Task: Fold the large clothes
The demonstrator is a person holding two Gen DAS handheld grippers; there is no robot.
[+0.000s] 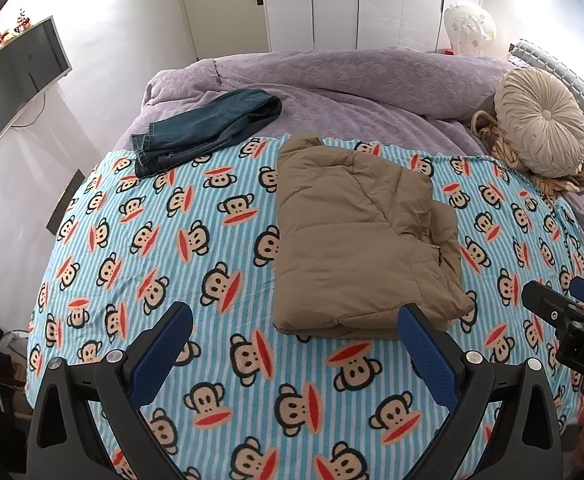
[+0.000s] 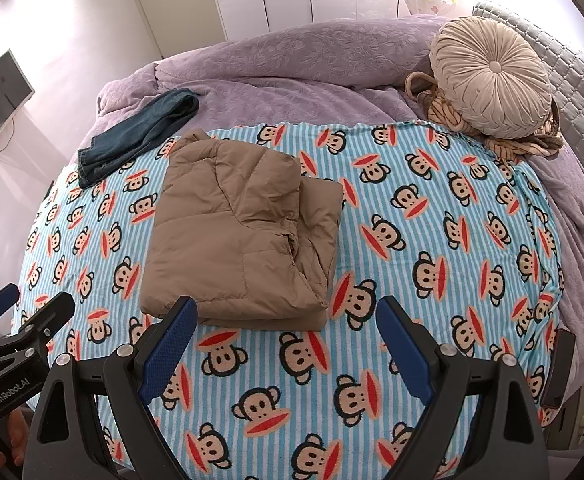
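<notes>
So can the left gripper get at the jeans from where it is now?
Probably yes: the left gripper is open and empty, and only monkey blanket lies between it and the jeans.

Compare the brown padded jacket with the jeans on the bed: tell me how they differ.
The brown jacket is puffy and folded into a thick, squarish stack; the jeans are thin blue denim, lying long and loosely bunched. The jacket rests wholly on the monkey blanket; the jeans straddle its edge and the purple quilt. The jacket looks much bulkier. Neither is held: both the left gripper and the right gripper are open.
</notes>
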